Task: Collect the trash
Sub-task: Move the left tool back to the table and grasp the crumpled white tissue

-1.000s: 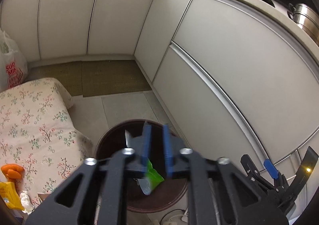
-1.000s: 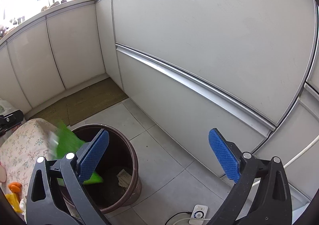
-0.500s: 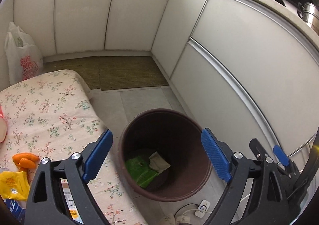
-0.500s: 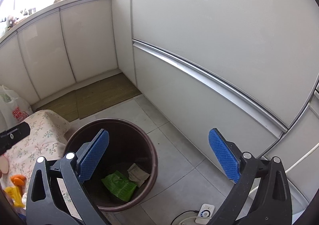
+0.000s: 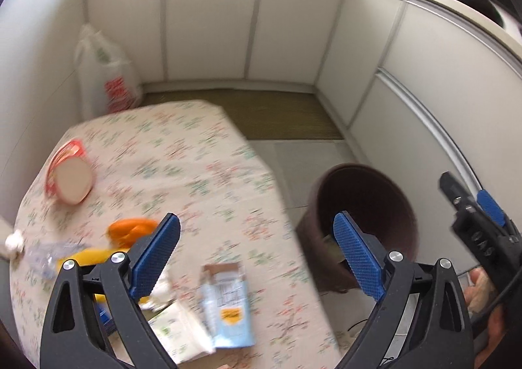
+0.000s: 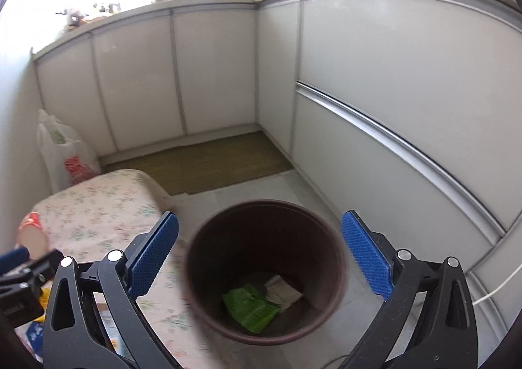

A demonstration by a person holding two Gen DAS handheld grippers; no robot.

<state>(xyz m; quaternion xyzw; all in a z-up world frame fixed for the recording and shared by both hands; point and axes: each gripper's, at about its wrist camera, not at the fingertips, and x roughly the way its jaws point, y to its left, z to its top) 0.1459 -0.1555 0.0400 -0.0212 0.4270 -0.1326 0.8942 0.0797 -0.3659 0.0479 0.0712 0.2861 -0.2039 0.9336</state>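
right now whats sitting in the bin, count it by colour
green wrapper: 1
pale paper scrap: 1
total: 2, both lying on the bottom of the brown bin; anything hidden under them or behind the near wall cannot be told

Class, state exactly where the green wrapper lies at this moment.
In the right wrist view, the green wrapper lies at the bottom of the brown bin, left of a pale paper scrap; the bin stands on the floor beside the floral-covered table.
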